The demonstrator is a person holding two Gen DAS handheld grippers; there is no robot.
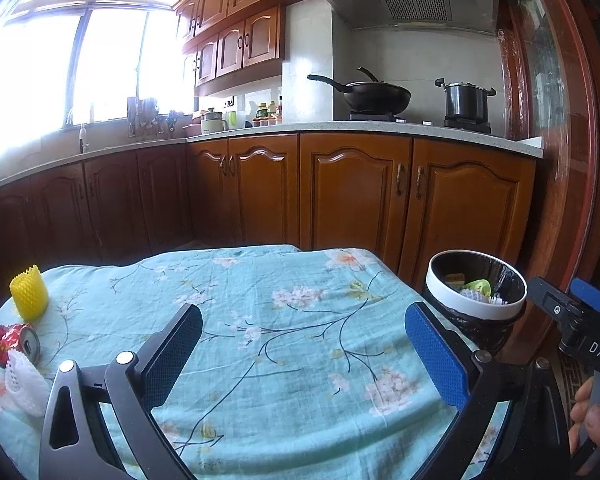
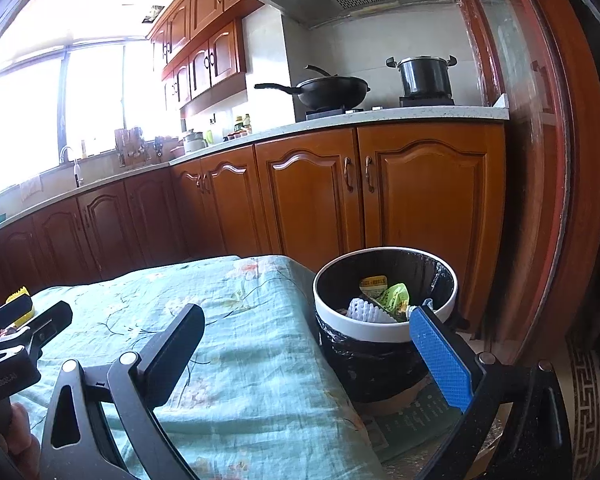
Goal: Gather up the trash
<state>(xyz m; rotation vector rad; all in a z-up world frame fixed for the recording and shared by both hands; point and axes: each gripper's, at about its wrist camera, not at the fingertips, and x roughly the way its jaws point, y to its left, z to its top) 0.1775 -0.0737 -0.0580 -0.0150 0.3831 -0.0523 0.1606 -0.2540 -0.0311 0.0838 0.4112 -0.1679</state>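
On the floral teal tablecloth (image 1: 284, 344), at its left side, lie a yellow foam net sleeve (image 1: 29, 293), a crushed red can (image 1: 15, 344) and a white foam net (image 1: 23, 384). My left gripper (image 1: 302, 344) hovers open over the cloth's middle, empty, right of those items. A white-rimmed trash bin (image 2: 384, 312) with a black liner stands off the table's right edge, holding wrappers and a white foam net. My right gripper (image 2: 308, 344) is open and empty, straddling the table edge and the trash bin (image 1: 476, 296). The right gripper (image 1: 572, 312) shows at the left wrist view's right edge.
Wooden kitchen cabinets (image 1: 356, 192) run behind the table, with a wok (image 1: 376, 96) and a pot (image 1: 466, 100) on the stove. A red-framed door (image 2: 548, 200) stands right of the bin. A hand (image 1: 592, 420) holds the right tool's handle. The left gripper's body (image 2: 12, 344) sits at far left.
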